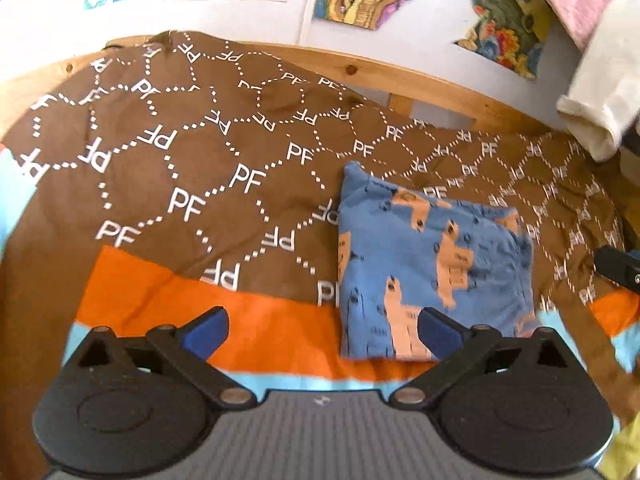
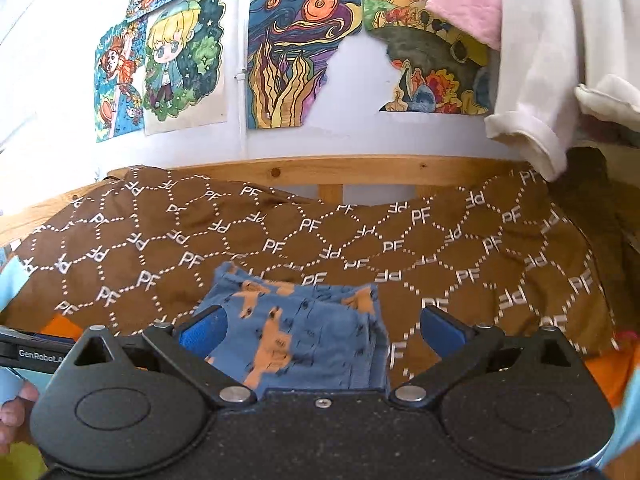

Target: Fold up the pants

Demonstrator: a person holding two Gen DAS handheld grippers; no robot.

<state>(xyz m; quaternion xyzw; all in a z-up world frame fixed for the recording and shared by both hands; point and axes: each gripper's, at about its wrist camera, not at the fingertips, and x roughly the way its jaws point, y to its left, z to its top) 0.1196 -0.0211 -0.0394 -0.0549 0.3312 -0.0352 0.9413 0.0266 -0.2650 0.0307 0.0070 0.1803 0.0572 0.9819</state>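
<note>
Pants (image 1: pixel 432 264) folded square on brown bedspread (image 1: pixel 200 152). Left gripper (image 1: pixel 322 328) wide open, empty; right gripper (image 2: pixel 320 328) too. Risk: blue finger grazing top layer, springing fold apart; soft bedding shifts easily.

Open bedspread (image 1: pixel 180 168) left — hanging clothes (image 1: pixel 600 80) right

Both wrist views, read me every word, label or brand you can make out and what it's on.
"PF": repeated in white all over the brown blanket.
"GenRobot.A": white letters on the left gripper, cut off behind the right one.
The blue pants carry orange pictures only, no letters.
The wall drawings show no readable words.
</note>
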